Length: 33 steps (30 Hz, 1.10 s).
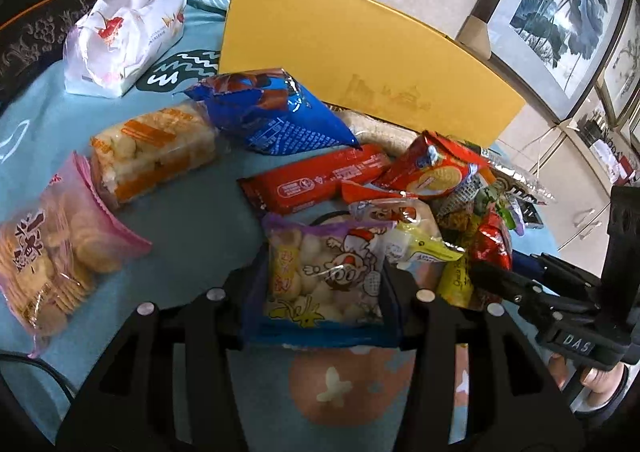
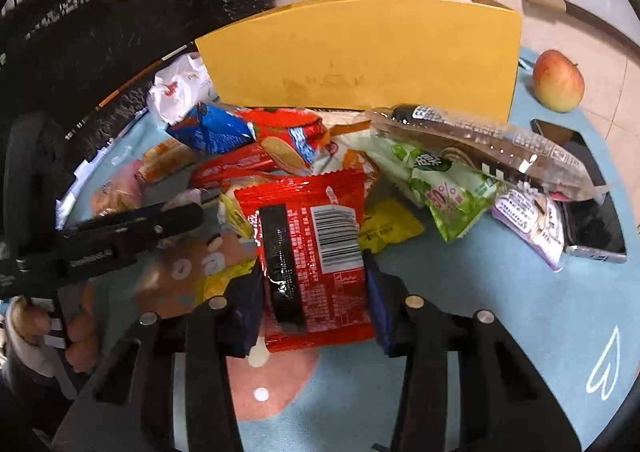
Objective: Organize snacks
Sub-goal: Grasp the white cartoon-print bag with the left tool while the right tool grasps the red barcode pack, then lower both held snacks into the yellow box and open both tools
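Observation:
My left gripper (image 1: 322, 292) is shut on a clear bag of white round snacks with a cartoon print (image 1: 324, 264), its pads pressing both sides. My right gripper (image 2: 316, 288) is shut on a red foil packet with a barcode (image 2: 320, 236), held just above the blue mat. Both sit at the near edge of a snack pile: a red biscuit pack (image 1: 432, 172), a long red bar (image 1: 312, 180), a green packet (image 2: 448, 188) and a yellow packet (image 2: 388, 224). Behind the pile stands an open yellow box (image 2: 360, 52). The right gripper shows at the right edge of the left wrist view.
Left of the pile lie a blue bag (image 1: 272, 112), an orange-striped cracker pack (image 1: 152, 148), a pink cracker bag (image 1: 52, 244) and a tissue pack (image 1: 120, 40). An apple (image 2: 558, 80) and a phone (image 2: 592, 212) sit at the right. A dark carved table edge (image 2: 100, 12) runs behind.

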Each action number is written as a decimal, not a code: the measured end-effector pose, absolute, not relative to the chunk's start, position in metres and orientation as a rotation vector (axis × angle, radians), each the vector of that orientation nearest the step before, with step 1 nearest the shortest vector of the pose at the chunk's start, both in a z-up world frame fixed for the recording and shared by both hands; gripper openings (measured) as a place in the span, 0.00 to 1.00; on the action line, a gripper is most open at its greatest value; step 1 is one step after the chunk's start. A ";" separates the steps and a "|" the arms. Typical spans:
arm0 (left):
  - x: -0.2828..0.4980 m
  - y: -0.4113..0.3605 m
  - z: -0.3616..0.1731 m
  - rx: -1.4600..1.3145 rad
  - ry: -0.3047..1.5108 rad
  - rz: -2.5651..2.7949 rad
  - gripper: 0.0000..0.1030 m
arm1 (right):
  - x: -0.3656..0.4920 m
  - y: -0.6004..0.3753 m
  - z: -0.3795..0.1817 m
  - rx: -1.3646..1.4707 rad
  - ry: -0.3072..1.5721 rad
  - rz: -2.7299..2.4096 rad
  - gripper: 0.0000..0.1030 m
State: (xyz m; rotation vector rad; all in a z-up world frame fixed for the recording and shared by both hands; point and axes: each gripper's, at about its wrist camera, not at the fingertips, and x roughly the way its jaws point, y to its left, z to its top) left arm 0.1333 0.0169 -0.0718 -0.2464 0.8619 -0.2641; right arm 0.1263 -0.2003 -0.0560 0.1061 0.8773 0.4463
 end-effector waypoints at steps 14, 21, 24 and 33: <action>0.116 0.014 -0.058 -0.210 0.804 -0.240 0.48 | 0.106 -0.246 -0.032 0.367 0.757 0.487 0.44; 0.106 0.000 0.001 -0.159 0.705 -0.287 0.48 | 0.092 -0.254 -0.008 0.422 0.668 0.498 0.44; 0.118 -0.006 0.024 -0.149 0.678 -0.290 0.48 | 0.089 -0.258 0.017 0.433 0.616 0.497 0.44; 0.229 -0.038 0.092 -0.185 0.624 -0.229 0.48 | 0.179 -0.262 0.087 0.373 0.470 0.333 0.44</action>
